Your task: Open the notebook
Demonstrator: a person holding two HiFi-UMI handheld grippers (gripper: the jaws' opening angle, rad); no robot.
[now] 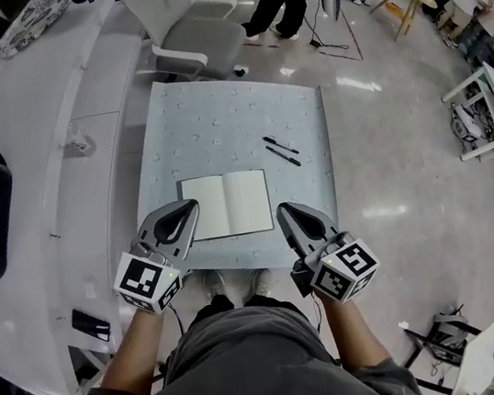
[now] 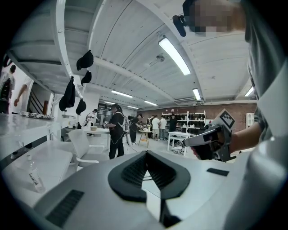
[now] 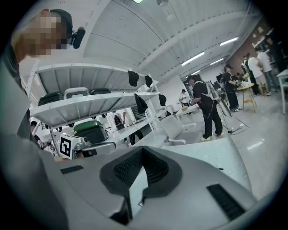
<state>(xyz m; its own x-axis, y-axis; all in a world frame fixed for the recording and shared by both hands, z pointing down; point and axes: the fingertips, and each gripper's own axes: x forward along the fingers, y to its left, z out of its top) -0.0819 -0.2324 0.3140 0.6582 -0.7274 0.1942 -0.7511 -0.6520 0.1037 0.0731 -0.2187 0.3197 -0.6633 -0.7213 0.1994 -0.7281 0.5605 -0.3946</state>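
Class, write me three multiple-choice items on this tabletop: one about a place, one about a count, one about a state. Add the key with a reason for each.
1. Where do the pens lie relative to the notebook?
A. to its left
B. to its right
C. on top of it

2. How many pens are there?
A. one
B. two
C. four

3. The notebook is:
A. open
B. shut
C. standing on edge

Key:
1 B, they lie off its right page.
2 B, two dark pens lie side by side.
3 A, both blank pages face up.

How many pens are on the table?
2. One pen and a second pen lie side by side on the blue cloth, just past the open notebook, at its far right corner. None look hidden.
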